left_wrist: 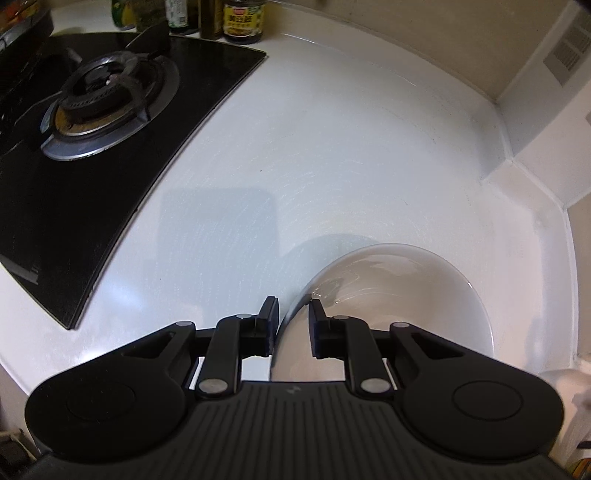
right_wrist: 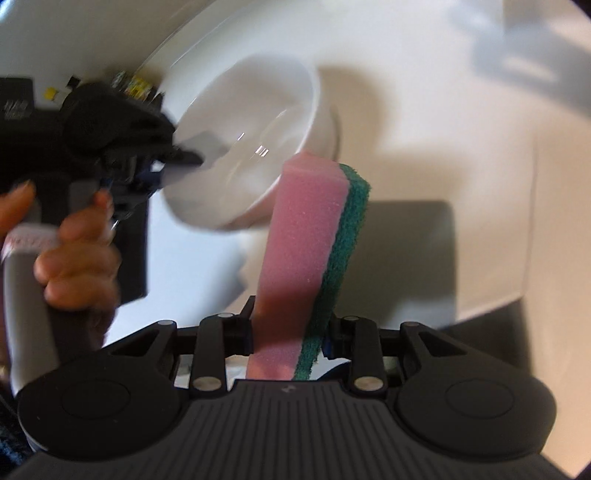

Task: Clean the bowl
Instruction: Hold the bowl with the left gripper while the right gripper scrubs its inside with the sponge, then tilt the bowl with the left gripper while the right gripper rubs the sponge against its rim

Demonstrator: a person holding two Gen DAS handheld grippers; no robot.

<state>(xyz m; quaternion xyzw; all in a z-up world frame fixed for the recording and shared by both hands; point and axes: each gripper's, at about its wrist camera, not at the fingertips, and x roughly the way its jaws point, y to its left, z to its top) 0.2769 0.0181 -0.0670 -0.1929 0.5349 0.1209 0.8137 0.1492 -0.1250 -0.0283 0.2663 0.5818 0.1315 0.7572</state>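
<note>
A white bowl (left_wrist: 399, 295) sits tilted over the white counter (left_wrist: 332, 147). My left gripper (left_wrist: 293, 321) is shut on the bowl's near rim, one finger outside the wall and one inside. In the right wrist view the same bowl (right_wrist: 258, 122) appears blurred and tipped, held at its edge by the left gripper (right_wrist: 184, 164), which a hand (right_wrist: 74, 258) grasps. My right gripper (right_wrist: 290, 328) is shut on a pink sponge with a green scouring side (right_wrist: 306, 240). The sponge stands up between the fingers, its tip just below the bowl's outer wall; contact cannot be told.
A black glass hob with a gas burner (left_wrist: 99, 99) lies to the left on the counter. Several sauce bottles (left_wrist: 243, 18) stand along the back wall. A raised white ledge and wall corner (left_wrist: 517, 155) close off the right side.
</note>
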